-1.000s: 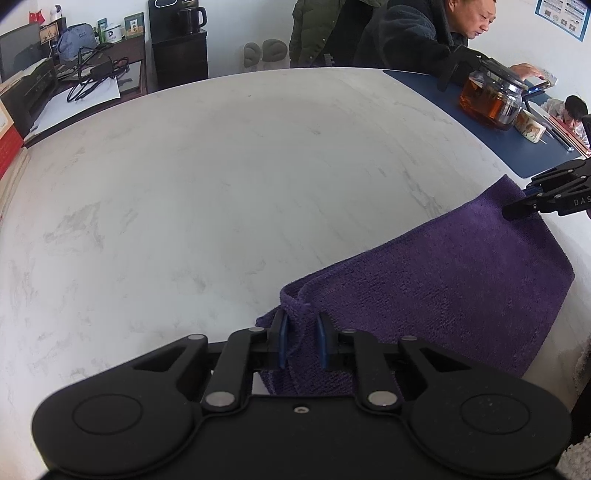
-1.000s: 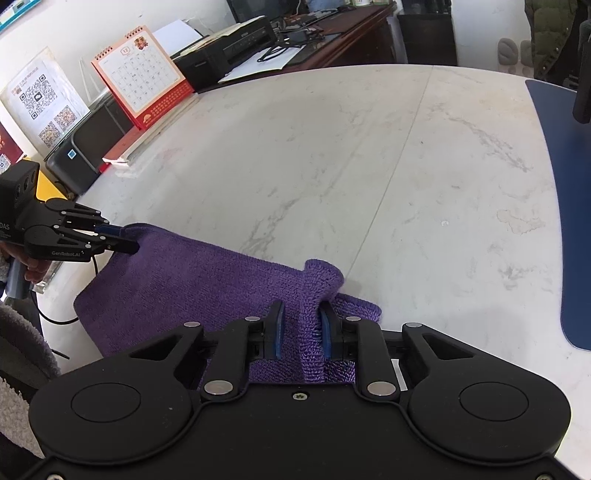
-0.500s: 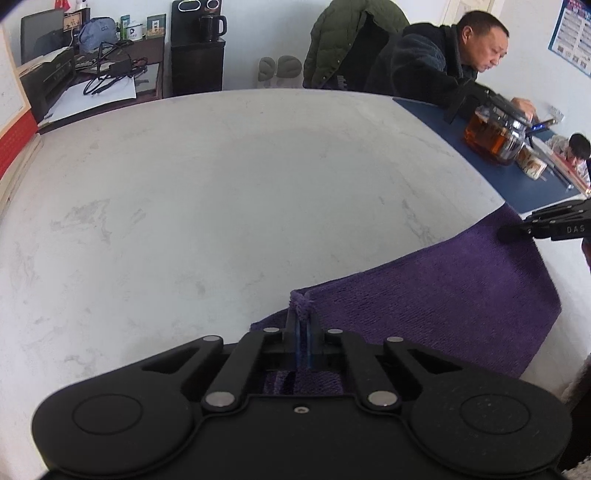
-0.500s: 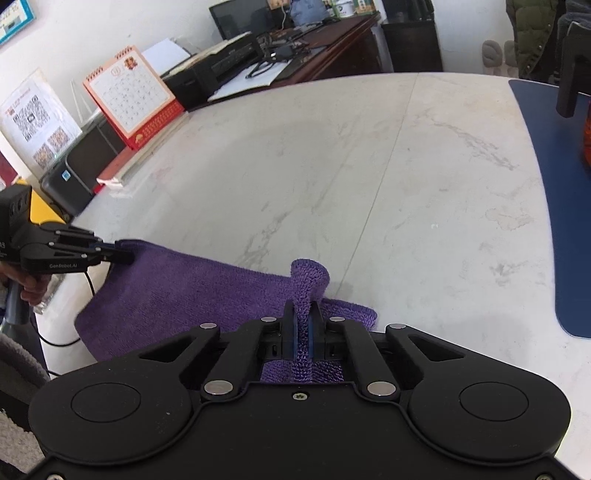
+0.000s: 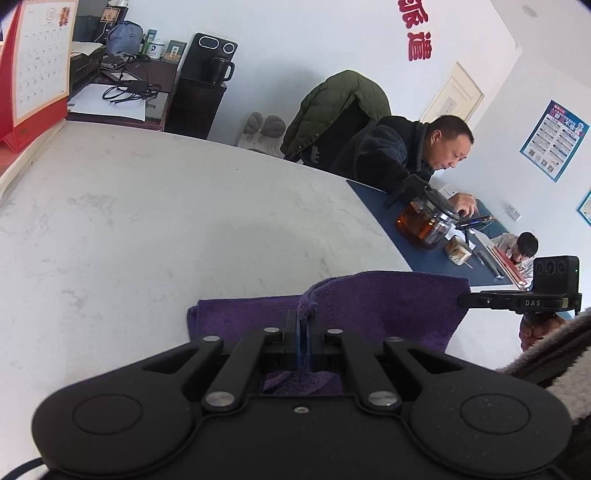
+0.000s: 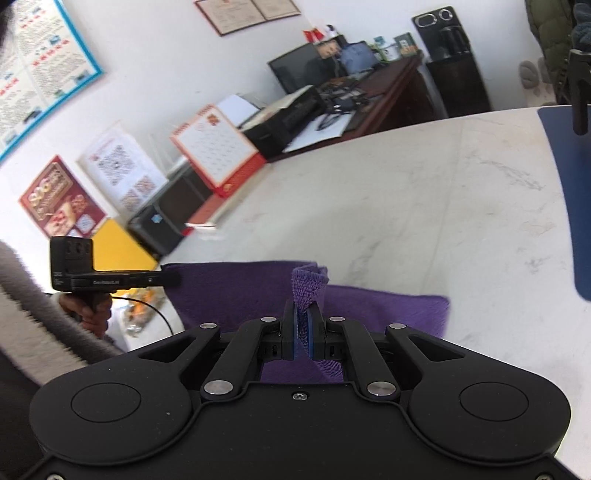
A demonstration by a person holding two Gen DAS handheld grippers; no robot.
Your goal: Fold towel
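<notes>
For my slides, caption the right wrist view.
Right gripper pinches a lifted purple towel corner above the marble table.

White walls [image 5: 295,44], pale marble table [image 5: 184,221], dark wooden desk [image 6: 388,85], posters [image 5: 556,140], framed certificates [image 6: 251,13]

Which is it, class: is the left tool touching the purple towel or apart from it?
Touching. The left wrist view shows the left tool closed on a pinched fold of the purple towel, cloth squeezed between its blue pads.
</notes>
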